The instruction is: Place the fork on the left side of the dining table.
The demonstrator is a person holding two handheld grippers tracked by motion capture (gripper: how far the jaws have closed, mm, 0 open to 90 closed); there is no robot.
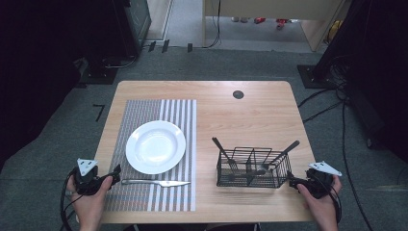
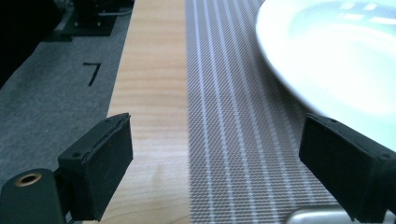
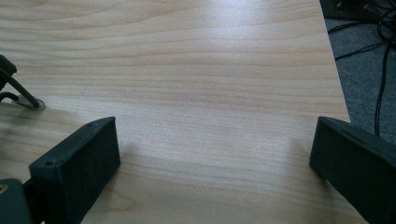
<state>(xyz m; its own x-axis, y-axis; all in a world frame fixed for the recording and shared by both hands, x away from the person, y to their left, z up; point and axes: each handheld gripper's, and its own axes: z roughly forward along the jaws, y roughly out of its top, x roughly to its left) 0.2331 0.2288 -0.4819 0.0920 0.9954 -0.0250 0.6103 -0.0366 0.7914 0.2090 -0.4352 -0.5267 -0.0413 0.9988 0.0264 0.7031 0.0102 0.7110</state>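
Steel knife (image 1: 155, 183): lies flat on the striped placemat (image 1: 144, 192), just below the white plate (image 1: 155, 146), handle end toward the left gripper (image 1: 114, 174).
Left gripper: at the table's (image 1: 250, 106) near-left corner, jaws wide apart with nothing between them; the knife's handle end sits just beside its right jaw, at the bottom edge of the left gripper view (image 2: 317, 217).
Right gripper (image 1: 292, 182): at the near-right corner, jaws wide, bare wood between them.
Wire caddy (image 1: 252, 168): just left of the right gripper, holding dark-handled cutlery.
Edges: left table edge runs close past the left jaw; the right edge lies beside the right gripper.
Open room: bare wood between placemat and caddy, and across the far half.
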